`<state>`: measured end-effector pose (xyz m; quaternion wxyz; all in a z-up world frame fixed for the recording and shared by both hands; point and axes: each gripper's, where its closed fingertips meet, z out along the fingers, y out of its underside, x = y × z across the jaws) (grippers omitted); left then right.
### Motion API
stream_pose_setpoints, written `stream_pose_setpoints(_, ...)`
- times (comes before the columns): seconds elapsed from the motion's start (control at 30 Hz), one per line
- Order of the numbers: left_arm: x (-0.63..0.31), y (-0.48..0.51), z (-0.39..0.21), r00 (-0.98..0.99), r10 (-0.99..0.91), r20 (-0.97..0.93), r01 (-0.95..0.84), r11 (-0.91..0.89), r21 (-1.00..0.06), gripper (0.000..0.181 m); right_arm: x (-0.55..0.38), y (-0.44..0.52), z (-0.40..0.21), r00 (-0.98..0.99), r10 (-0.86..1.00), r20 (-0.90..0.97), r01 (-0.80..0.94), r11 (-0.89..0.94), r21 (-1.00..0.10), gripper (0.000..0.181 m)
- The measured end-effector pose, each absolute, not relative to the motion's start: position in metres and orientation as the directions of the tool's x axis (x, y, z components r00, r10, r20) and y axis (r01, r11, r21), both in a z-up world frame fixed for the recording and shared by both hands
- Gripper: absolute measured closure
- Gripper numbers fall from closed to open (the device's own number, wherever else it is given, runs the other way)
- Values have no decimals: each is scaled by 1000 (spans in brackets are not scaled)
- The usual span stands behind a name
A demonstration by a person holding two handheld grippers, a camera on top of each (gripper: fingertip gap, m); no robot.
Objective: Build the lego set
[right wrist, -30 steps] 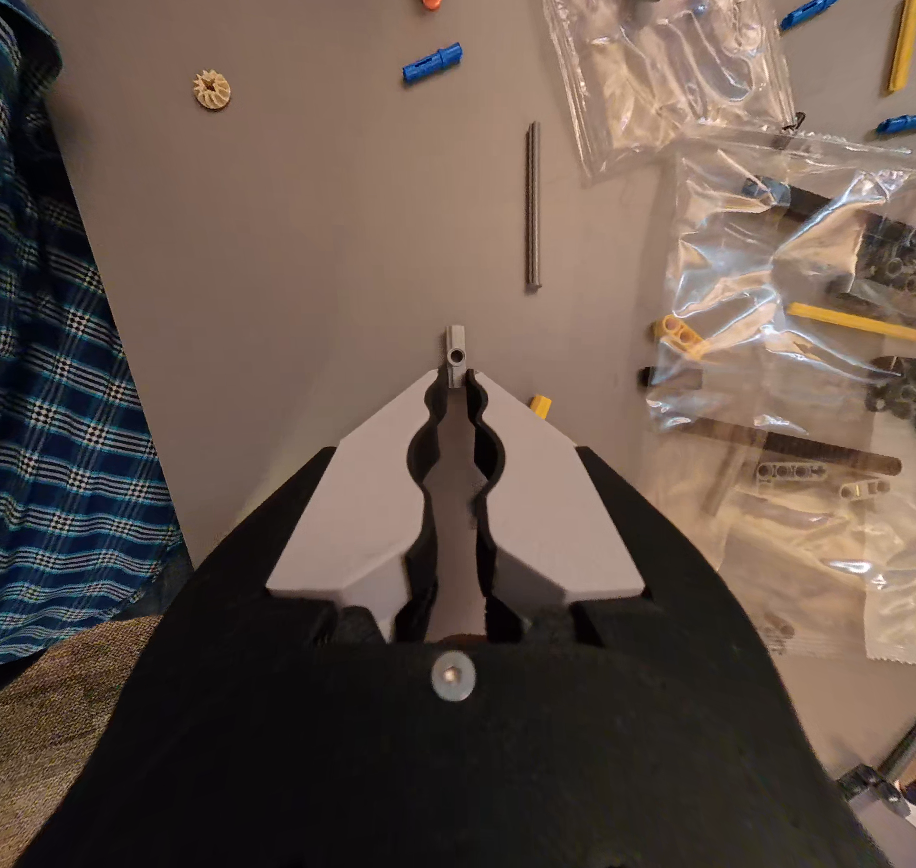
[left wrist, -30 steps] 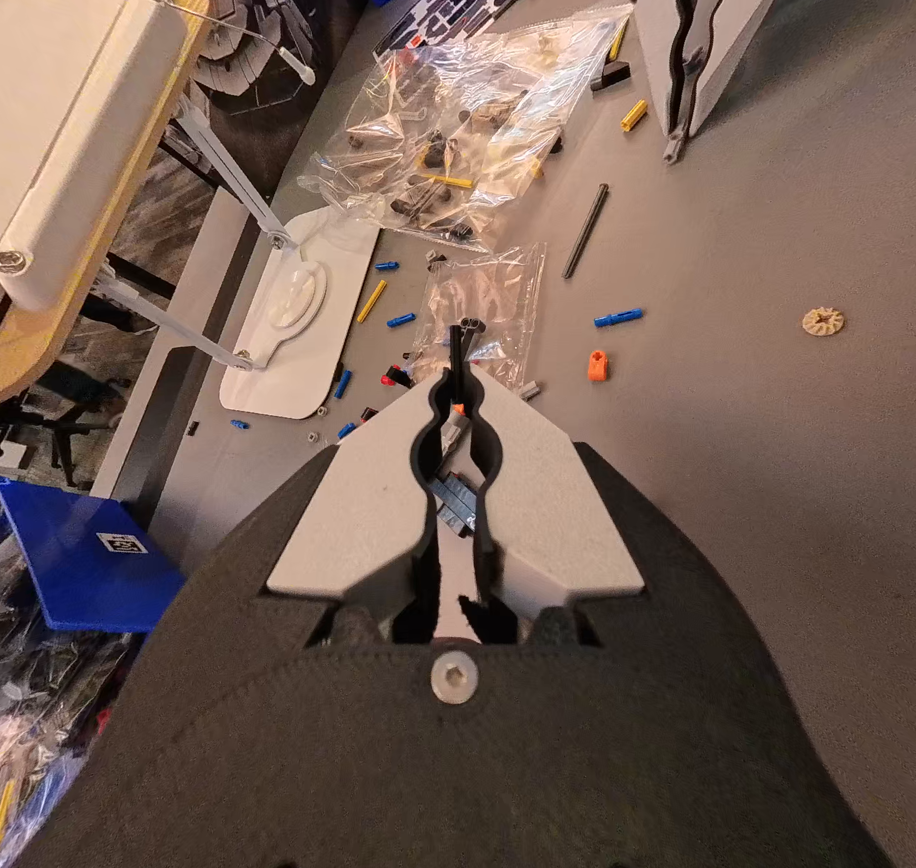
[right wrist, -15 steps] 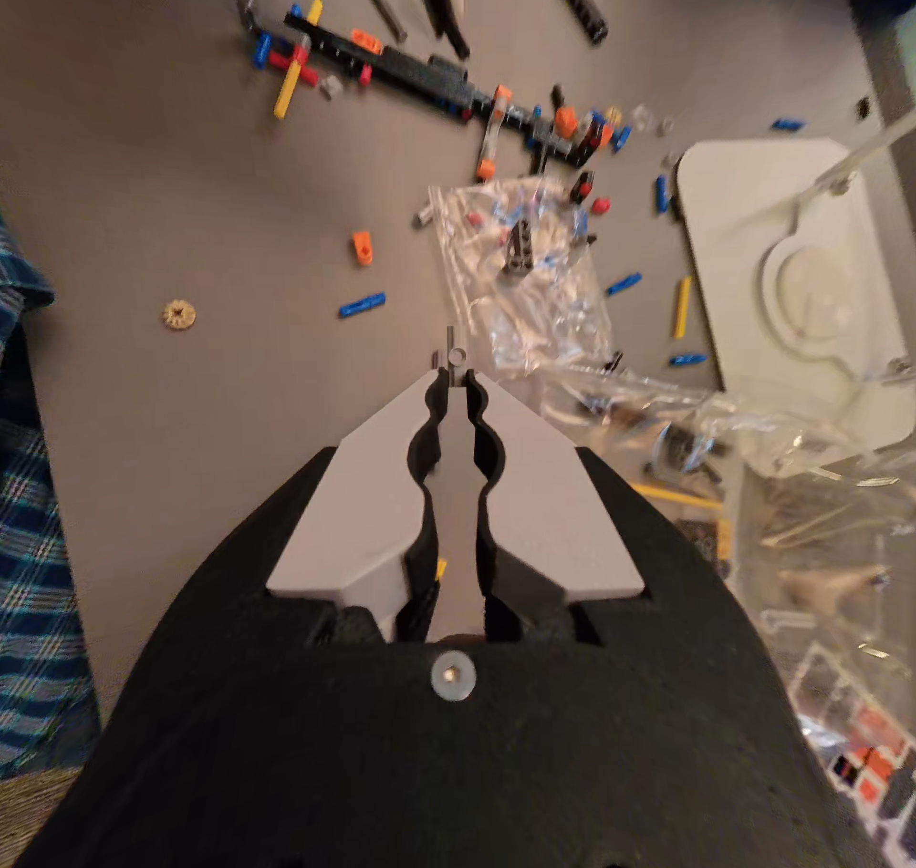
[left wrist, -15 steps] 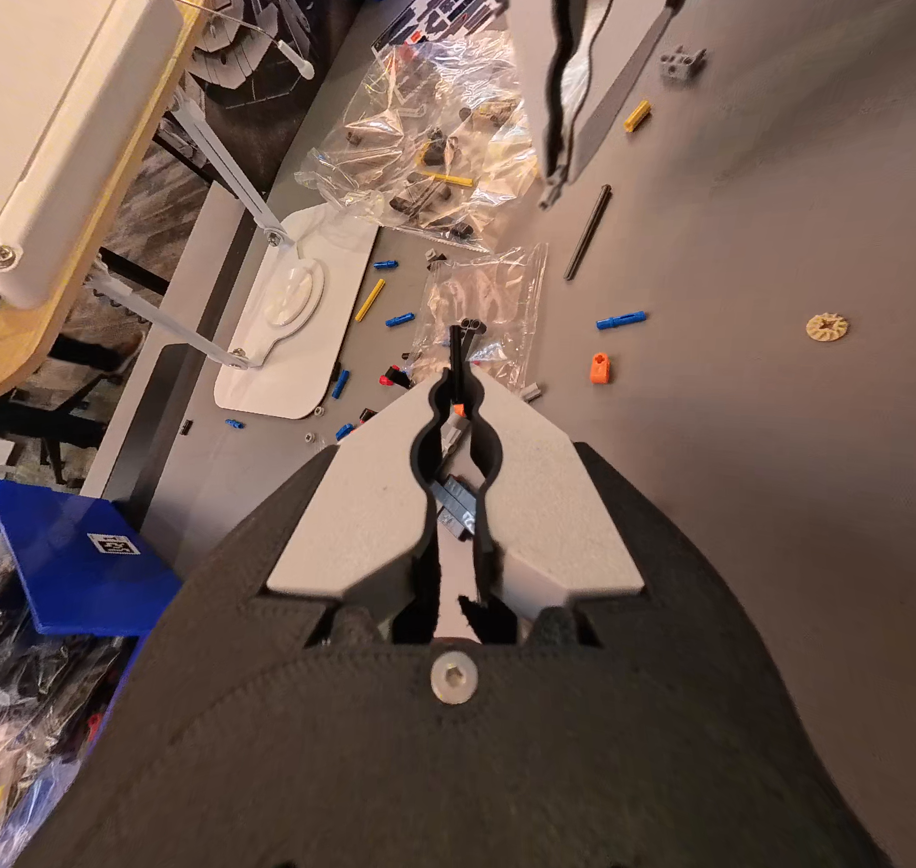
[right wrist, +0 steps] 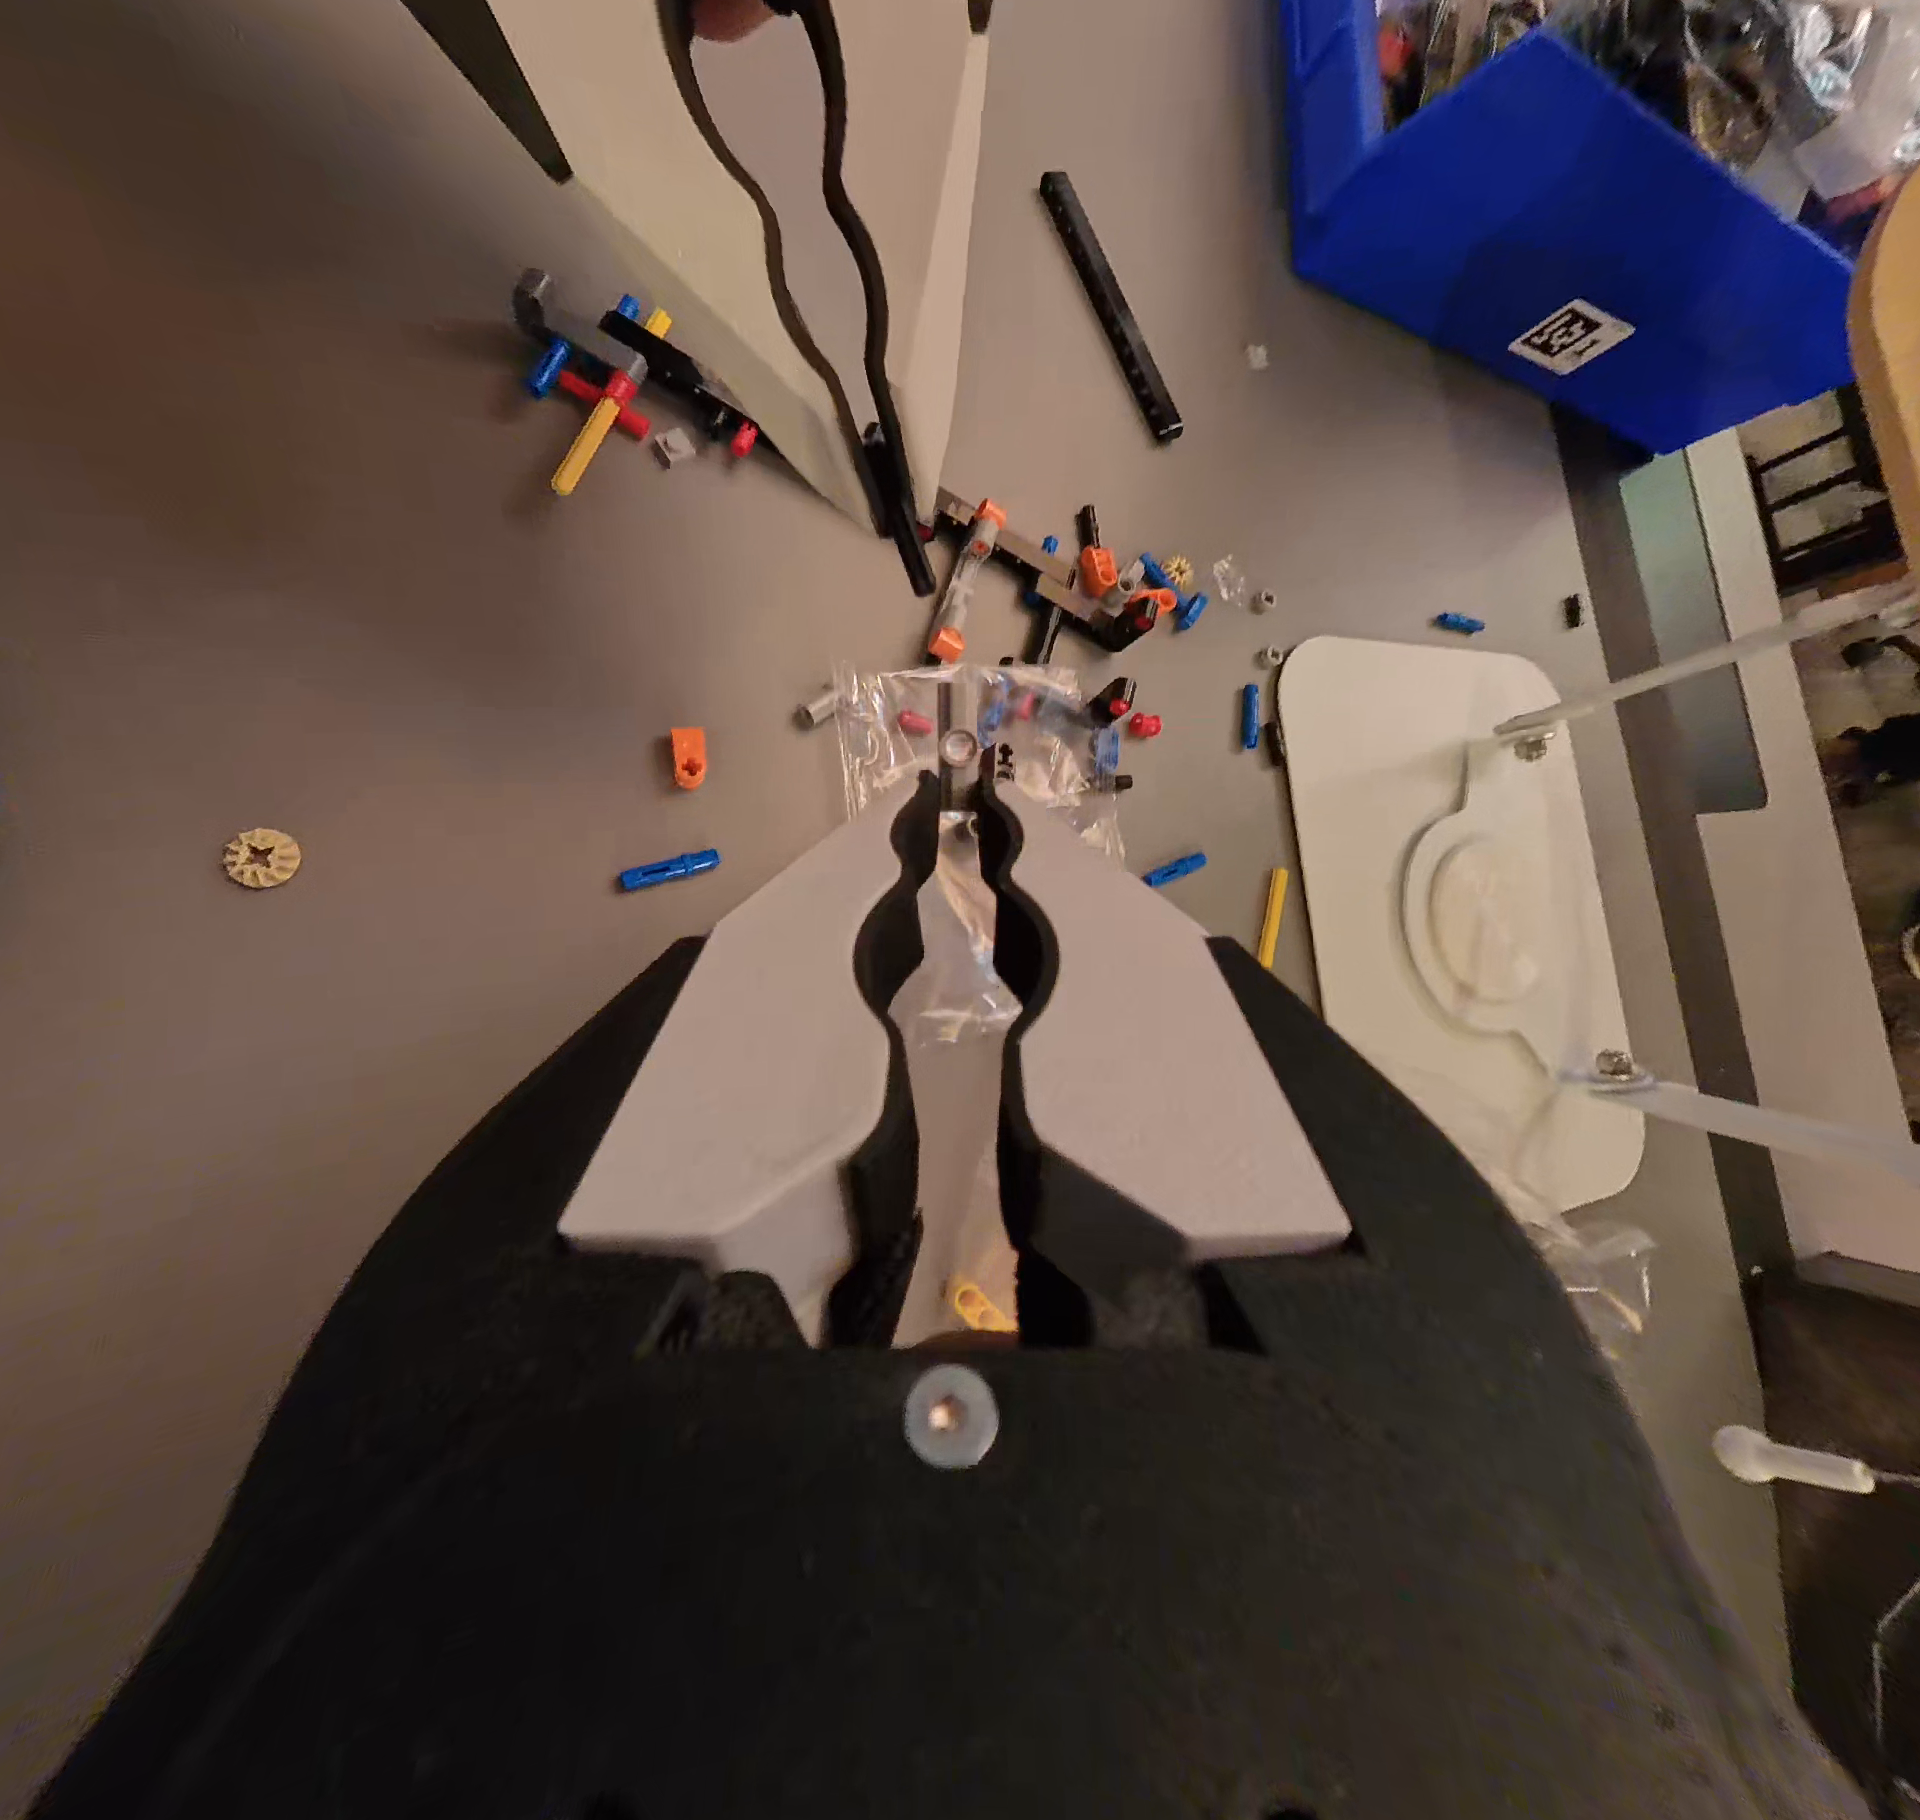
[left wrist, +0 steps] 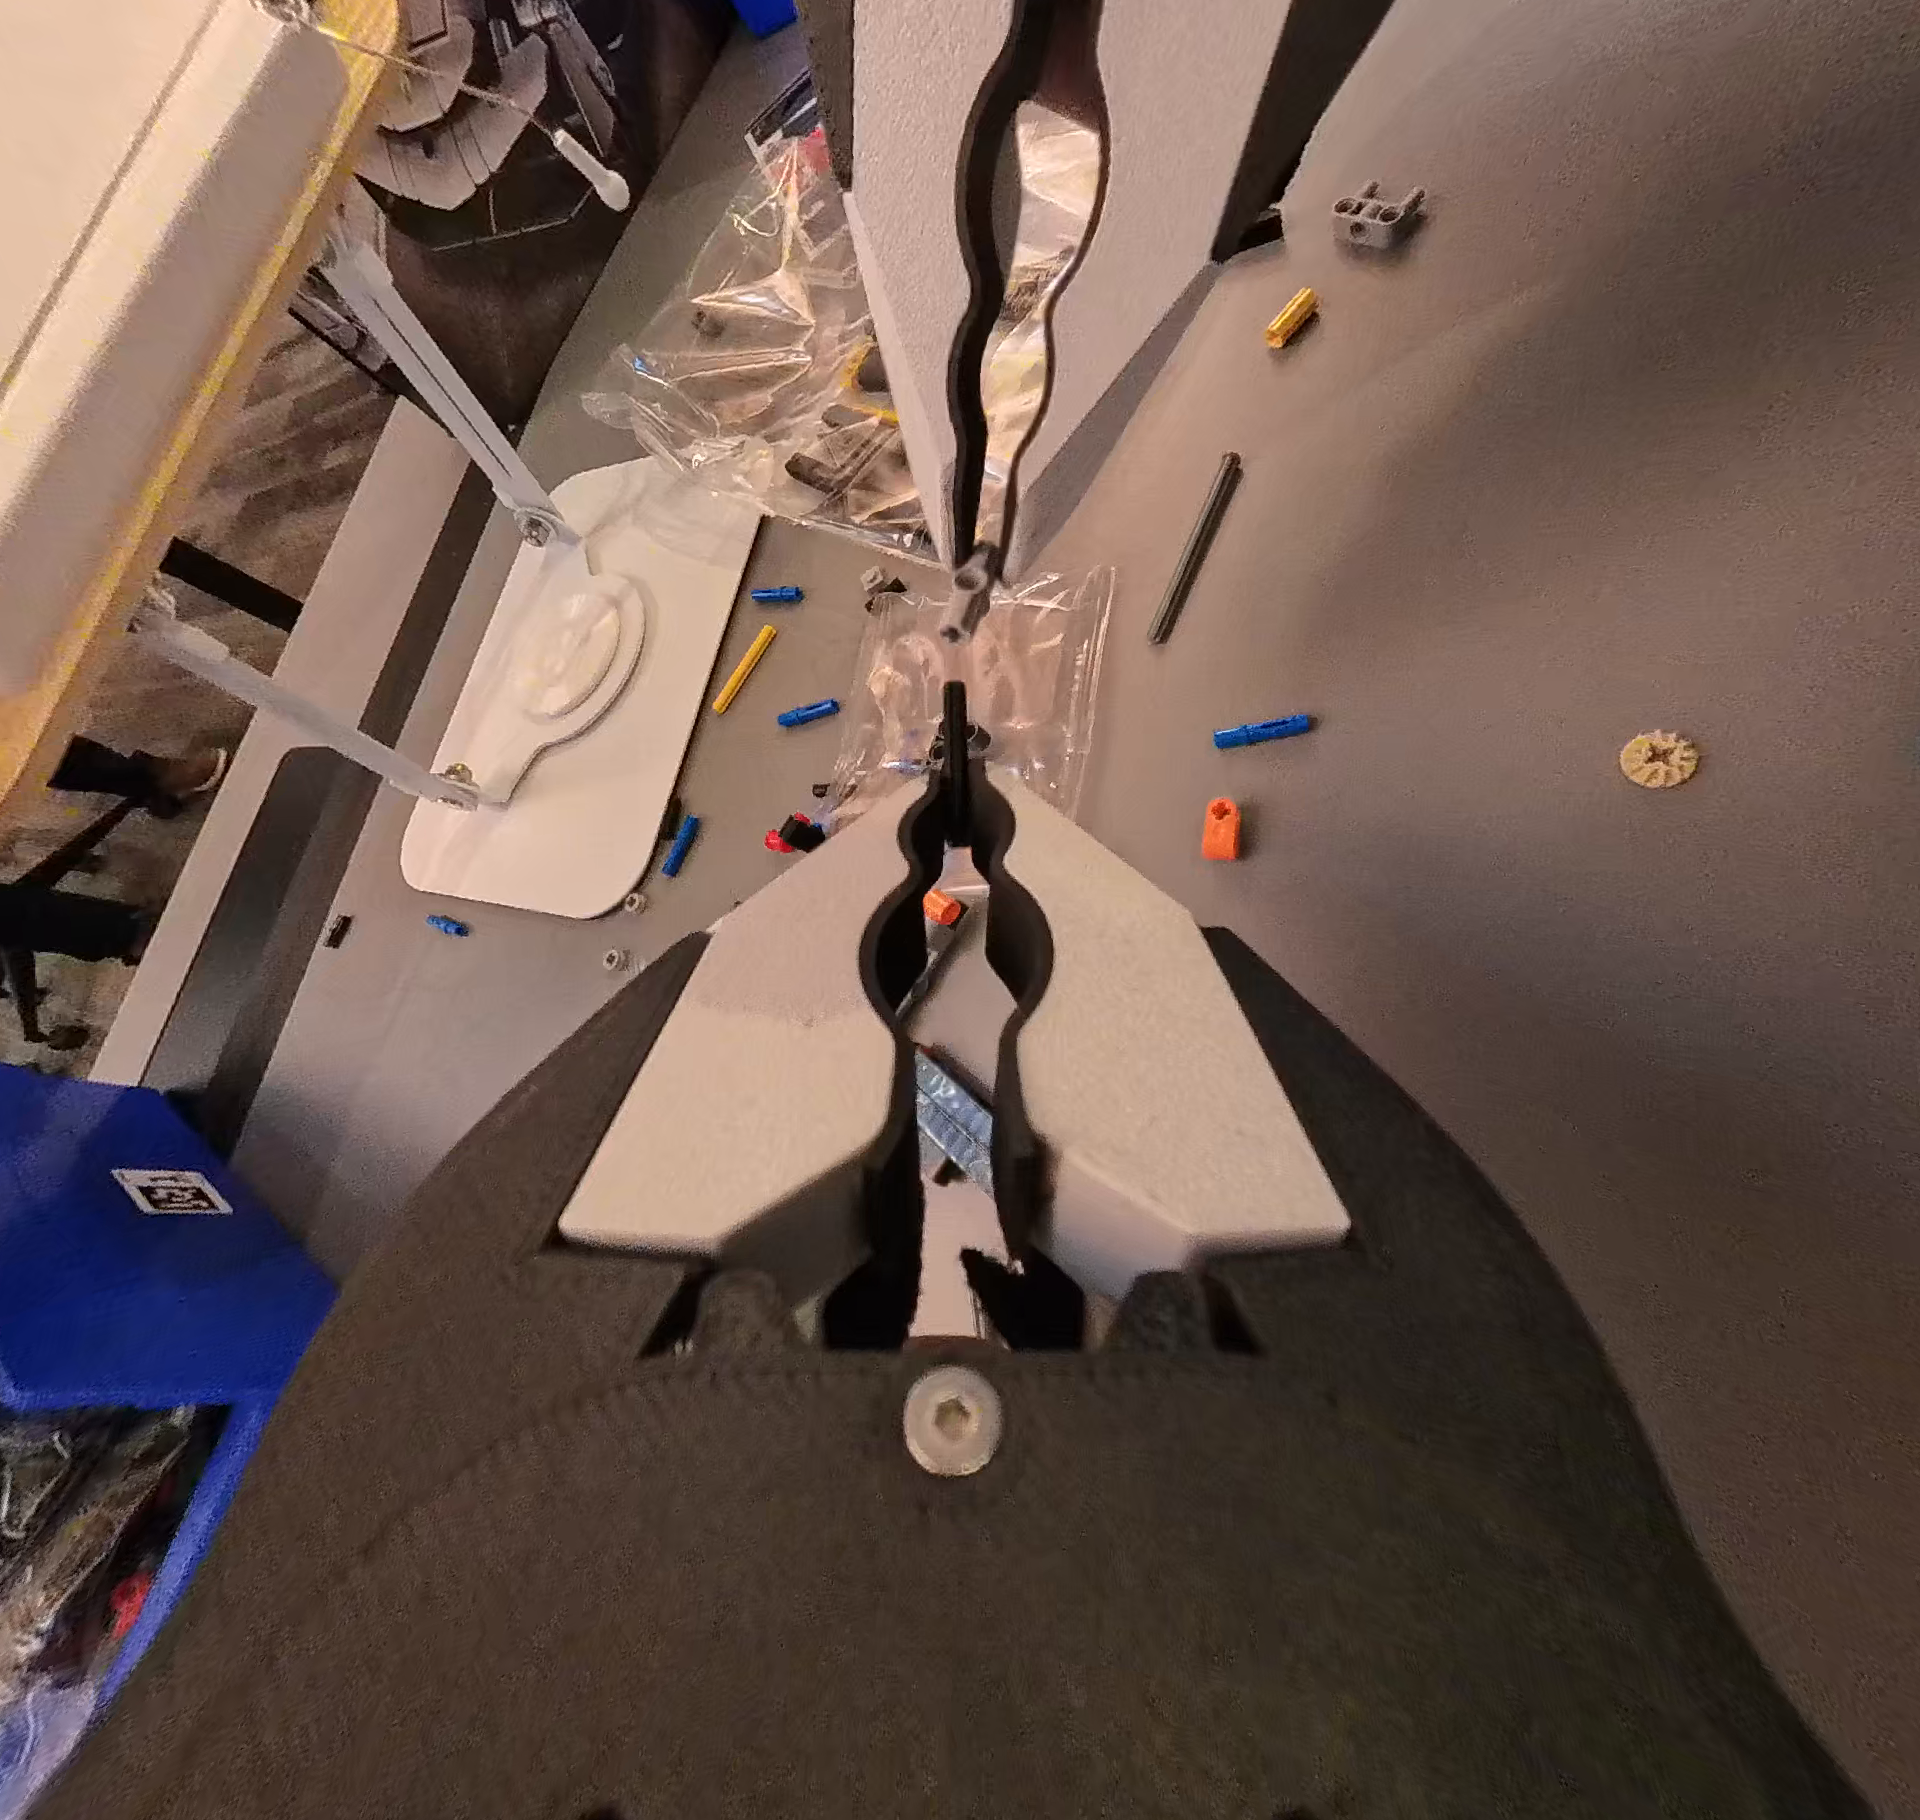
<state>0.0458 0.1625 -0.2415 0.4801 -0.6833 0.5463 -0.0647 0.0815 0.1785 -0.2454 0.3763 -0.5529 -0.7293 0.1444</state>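
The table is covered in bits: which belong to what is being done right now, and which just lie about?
In use:
left gripper holding black axle
right gripper holding grey connector

Lying about:
tan gear
orange piece
blue bin

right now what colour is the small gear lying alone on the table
Tan gear, clearest in the left wrist view.

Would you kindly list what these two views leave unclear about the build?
- Left wrist view: black axle base, hidden between left gripper fingers.
- Right wrist view: grey connector against the axle; contact too small to judge.
- Right wrist view: blue bin contents, cut off by the edge.
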Motion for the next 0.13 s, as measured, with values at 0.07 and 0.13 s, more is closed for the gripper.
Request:
stream_pose_setpoints(0.07,47,162,-241,390,-813,-433,-683,60,-728,180,79,175,-242,-127,909,398,682,371,-630,177)
stream_pose_setpoints(0.13,48,163,-241,390,-814,-430,-683,58,-728,180,77,174,-240,-136,902,409,675,386,-629,177)
